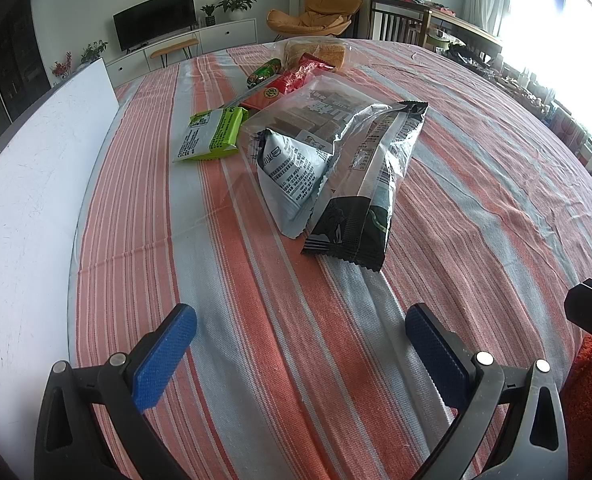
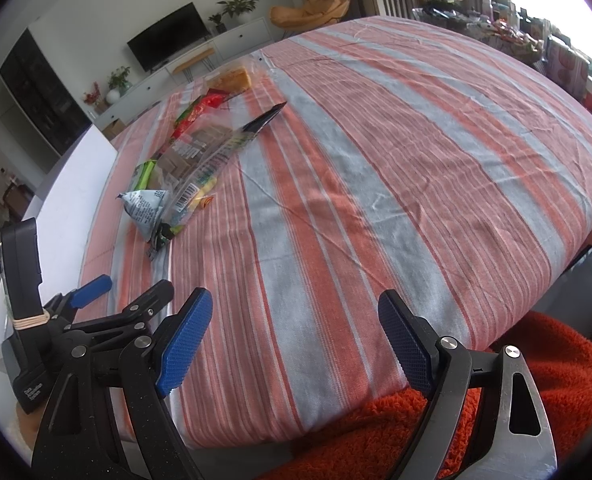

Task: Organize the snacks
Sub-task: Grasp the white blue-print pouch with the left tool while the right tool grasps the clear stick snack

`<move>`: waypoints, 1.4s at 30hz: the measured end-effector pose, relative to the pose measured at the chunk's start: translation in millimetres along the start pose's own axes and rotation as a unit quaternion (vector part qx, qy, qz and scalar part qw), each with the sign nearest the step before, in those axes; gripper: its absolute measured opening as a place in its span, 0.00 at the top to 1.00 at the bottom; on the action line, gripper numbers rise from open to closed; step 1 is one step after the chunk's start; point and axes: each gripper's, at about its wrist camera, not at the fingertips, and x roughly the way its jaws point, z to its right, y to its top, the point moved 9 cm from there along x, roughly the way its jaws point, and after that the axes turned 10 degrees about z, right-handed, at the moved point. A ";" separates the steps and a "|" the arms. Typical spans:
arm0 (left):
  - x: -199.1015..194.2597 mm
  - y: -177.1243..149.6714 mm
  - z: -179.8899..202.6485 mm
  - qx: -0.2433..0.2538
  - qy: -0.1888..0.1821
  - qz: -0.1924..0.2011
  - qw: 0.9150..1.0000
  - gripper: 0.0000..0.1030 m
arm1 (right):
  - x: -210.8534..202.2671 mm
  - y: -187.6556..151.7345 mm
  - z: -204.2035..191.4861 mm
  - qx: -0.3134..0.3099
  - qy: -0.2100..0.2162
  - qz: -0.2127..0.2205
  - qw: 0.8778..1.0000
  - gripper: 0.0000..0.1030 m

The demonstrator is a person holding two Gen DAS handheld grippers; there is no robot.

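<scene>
Task looks barely started, by my read. Snacks sit in one loose pile on the striped-cloth counter (image 1: pixel 280 360), upper centre of the left wrist view: black sachet (image 1: pixel 360 196) leaning on a white-and-blue pouch (image 1: pixel 288 172), clear bag of brown bars (image 1: pixel 316 112) behind, green packet (image 1: pixel 212 132) to the left, red wrappers (image 1: pixel 292 76) and a bread bag (image 1: pixel 316 50) at the back. Left hand-held gripper (image 1: pixel 300 356): fingers apart, empty, low in frame, well short of the pile. Right hand-held gripper (image 2: pixel 292 344): apart, empty, over bare cloth. Nothing sorted yet; everything is left to do.
</scene>
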 end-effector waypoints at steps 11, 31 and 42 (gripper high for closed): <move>0.1 0.1 0.0 0.000 0.000 0.000 1.000 0.00 | 0.2 0.1 0.4 0.003 0.000 0.002 1.000 0.15; -41.2 77.4 -16.9 -0.036 -0.044 -0.009 0.998 0.00 | 2.2 -0.2 -8.4 0.024 0.014 0.005 1.000 0.15; 45.7 78.2 -30.3 -0.005 0.035 -0.051 0.998 0.19 | 0.7 0.6 -16.6 0.026 0.014 0.008 1.000 0.15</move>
